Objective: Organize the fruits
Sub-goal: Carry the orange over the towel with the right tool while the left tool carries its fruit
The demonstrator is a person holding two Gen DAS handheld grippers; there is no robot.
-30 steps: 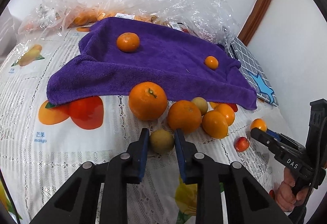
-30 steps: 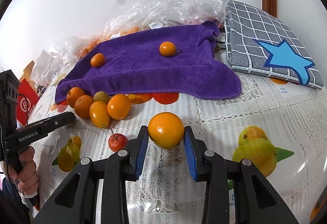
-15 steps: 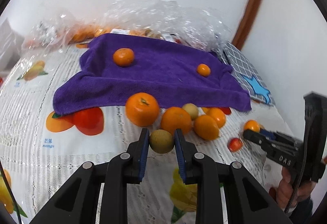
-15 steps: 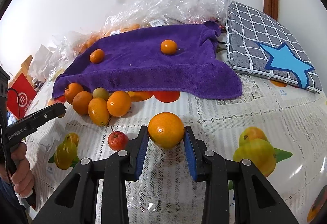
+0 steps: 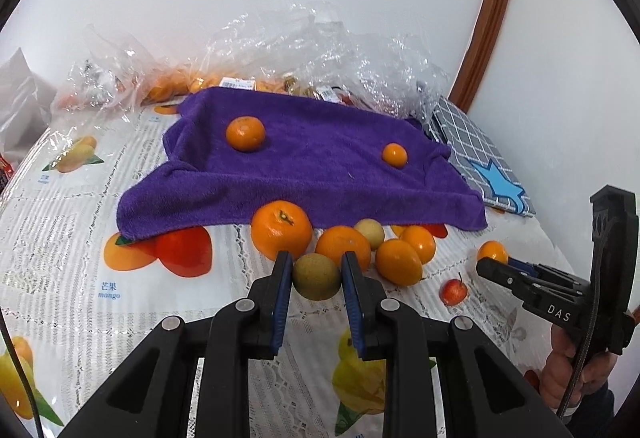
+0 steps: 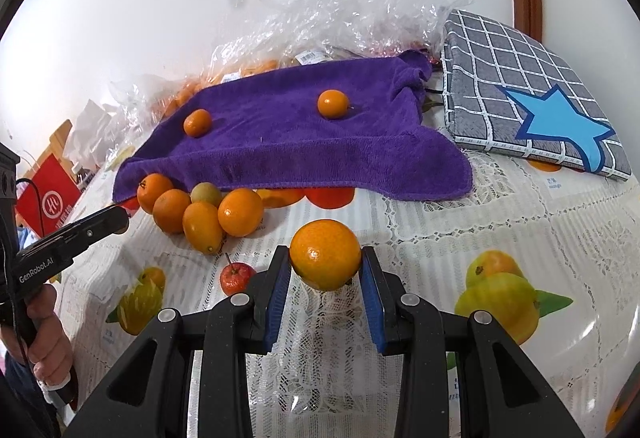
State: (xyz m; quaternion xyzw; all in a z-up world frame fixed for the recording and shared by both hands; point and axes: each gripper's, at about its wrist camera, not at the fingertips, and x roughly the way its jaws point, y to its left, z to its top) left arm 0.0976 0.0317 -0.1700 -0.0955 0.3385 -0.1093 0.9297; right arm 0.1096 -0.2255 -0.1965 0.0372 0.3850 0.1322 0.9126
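Observation:
My left gripper (image 5: 316,276) is shut on a small brown-green fruit (image 5: 316,277) and holds it above the tablecloth. My right gripper (image 6: 325,266) is shut on an orange (image 6: 325,255), also lifted. A purple towel (image 5: 320,166) lies at the back with a tangerine (image 5: 245,133) and a small kumquat (image 5: 394,155) on it. A cluster of oranges (image 5: 282,228) and a pale round fruit (image 5: 370,233) lies at the towel's front edge. A small red fruit (image 5: 453,292) lies to the right. The right gripper also shows in the left wrist view (image 5: 494,270).
Crumpled clear plastic bags (image 5: 320,50) holding more fruit line the wall behind the towel. A grey checked cushion with a blue star (image 6: 532,98) lies at the right. A red box (image 6: 46,198) stands at the far left. The tablecloth (image 5: 60,258) has printed fruit.
My left gripper has risen and pulled back with the brown-green fruit. My right gripper holds the orange and has lifted slightly; the fruits on the table stay put.

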